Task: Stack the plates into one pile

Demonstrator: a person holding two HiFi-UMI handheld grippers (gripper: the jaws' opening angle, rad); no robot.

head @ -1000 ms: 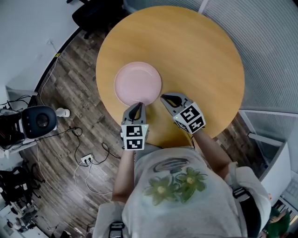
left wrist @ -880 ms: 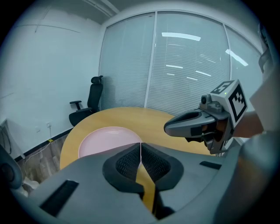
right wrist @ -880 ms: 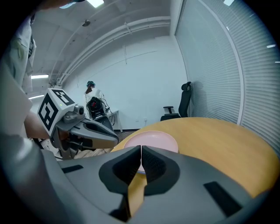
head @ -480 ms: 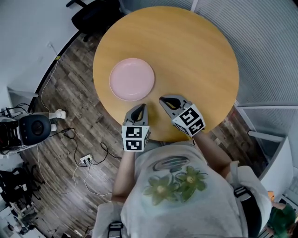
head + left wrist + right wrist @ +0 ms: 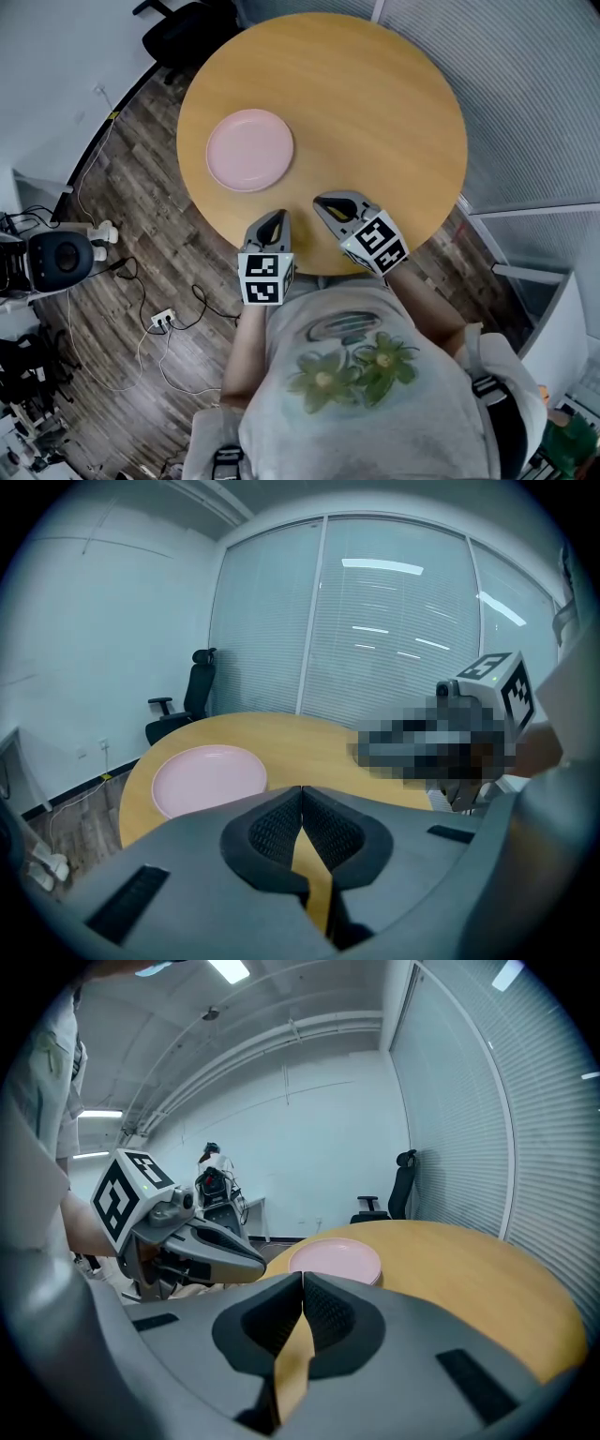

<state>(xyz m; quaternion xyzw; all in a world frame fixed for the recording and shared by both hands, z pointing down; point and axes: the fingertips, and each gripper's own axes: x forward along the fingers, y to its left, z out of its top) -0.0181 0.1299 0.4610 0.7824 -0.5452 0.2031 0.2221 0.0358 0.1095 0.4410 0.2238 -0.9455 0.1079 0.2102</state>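
Closest in, the person's grey shirt [image 5: 356,375] carries a print of two pale green flowers under a dark oval graphic. I can read no words on it.

There are two grippers, both held out over the near edge of the round wooden worktop [image 5: 394,112]. The left gripper [image 5: 276,219] has its jaws pressed together with nothing between them; through the slit below the pads only bare worktop shows. The right gripper [image 5: 325,202], just beside it, is the same, with its jaws together and empty. Each gripper bears one cube with black-and-white square markers. These are patterns only, with no letters or numbers to read.

Farther out, toward the left edge of the worktop, lies the pink plate [image 5: 249,149], round and plain, with no mark or label. From above it reads as one disc. From the right gripper's side its rim looks thick, so I cannot tell how many plates are in that pile. It lies well apart from both grippers, and nothing touches it. It is the only thing resting on the worktop.

Down on the wood-plank floor to the left is one white power strip [image 5: 161,321] with dark cables trailing from it. Beyond the far left edge of the worktop stands one black office chair [image 5: 187,28]. Ribbed blinds [image 5: 525,94] run along the right side.
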